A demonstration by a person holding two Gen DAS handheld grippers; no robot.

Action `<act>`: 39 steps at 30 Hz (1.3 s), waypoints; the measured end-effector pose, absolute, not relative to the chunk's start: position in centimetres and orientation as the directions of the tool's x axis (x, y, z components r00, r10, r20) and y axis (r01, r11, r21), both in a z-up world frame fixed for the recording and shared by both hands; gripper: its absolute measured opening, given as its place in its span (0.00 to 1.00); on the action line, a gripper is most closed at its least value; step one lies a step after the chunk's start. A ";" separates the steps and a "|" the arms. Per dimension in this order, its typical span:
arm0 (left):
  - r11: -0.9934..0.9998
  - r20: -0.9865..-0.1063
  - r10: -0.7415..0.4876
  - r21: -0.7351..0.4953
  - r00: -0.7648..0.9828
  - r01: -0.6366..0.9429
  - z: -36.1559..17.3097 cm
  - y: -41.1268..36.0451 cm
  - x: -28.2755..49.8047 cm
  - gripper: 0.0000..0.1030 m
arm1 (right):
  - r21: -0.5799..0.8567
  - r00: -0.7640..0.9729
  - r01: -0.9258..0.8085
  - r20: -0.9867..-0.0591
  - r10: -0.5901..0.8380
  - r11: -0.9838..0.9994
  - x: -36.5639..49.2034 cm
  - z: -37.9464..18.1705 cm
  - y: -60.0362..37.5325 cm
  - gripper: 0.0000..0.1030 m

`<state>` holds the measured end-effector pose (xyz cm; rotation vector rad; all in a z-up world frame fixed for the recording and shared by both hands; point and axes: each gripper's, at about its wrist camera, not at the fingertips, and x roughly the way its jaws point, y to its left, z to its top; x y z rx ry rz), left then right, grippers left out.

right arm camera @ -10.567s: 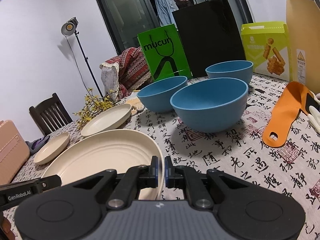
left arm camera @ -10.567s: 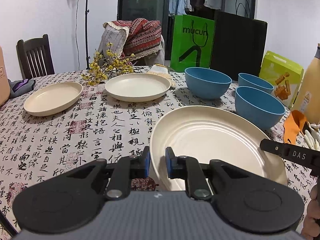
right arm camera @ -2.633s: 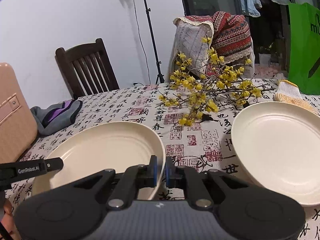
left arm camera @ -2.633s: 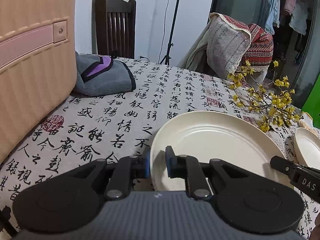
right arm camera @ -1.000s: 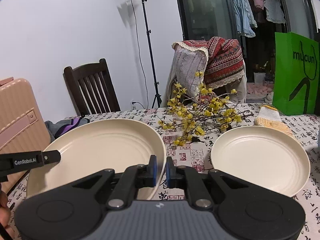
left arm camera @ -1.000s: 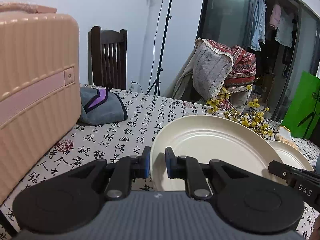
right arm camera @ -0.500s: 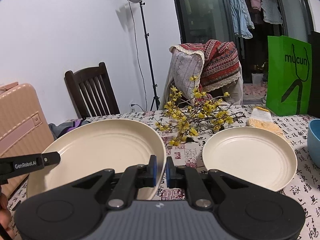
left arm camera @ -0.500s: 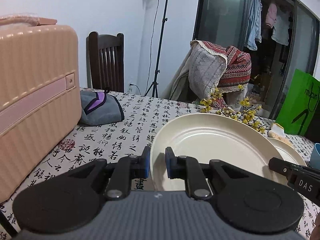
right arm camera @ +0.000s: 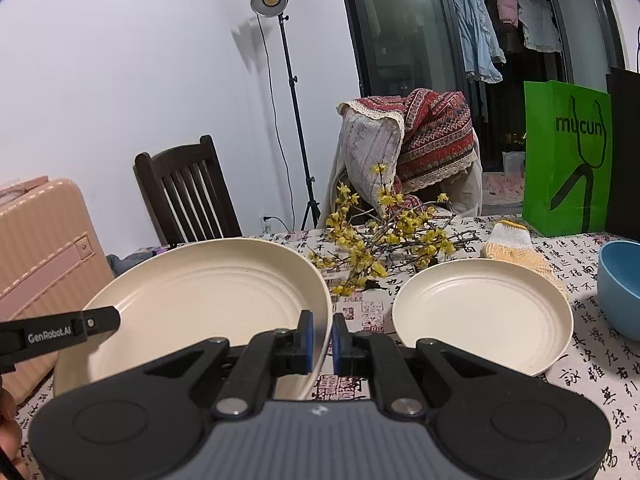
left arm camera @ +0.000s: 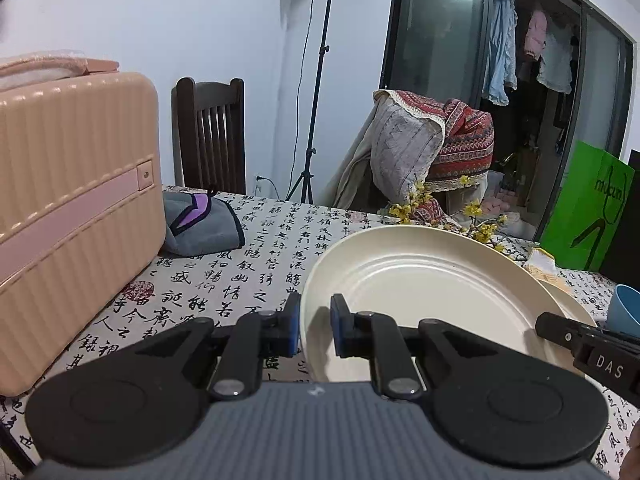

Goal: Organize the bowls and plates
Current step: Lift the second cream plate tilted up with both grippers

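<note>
1. Right now both grippers hold one large cream plate between them, lifted off the table.
2. On the plate's left rim, the left gripper has its blue pads clamped, one pad outside and one inside the rim.
3. On the opposite rim, the right gripper pinches the same way, its jaws nearly together with only the plate's edge between them.
4. Beside the held plate, a second cream plate lies flat on the calligraphy-print cloth, apart from it.
5. Just right of that plate sits a blue bowl, partly cut off by the frame.
6. Behind both plates lies a yellow flowering branch; a pink suitcase stands at the table's left end, a grey cloth beside it.
</note>
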<state>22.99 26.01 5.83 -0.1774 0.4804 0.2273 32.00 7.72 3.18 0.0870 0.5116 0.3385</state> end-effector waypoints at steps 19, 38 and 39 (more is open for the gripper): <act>0.963 -0.460 0.168 -0.111 0.872 -0.244 6.8 23.7 20.8 0.15 | 0.180 0.824 -0.290 -0.451 0.341 0.940 29.8 4.0 5.2 0.09; 0.966 -0.449 0.171 -0.100 0.877 -0.239 7.5 21.8 19.0 0.15 | 0.193 0.824 -0.296 -0.444 0.352 0.936 28.2 4.5 3.5 0.09; 0.966 -0.447 0.171 -0.100 0.878 -0.239 7.6 21.7 18.8 0.15 | 0.193 0.824 -0.297 -0.443 0.353 0.935 28.1 4.5 3.4 0.09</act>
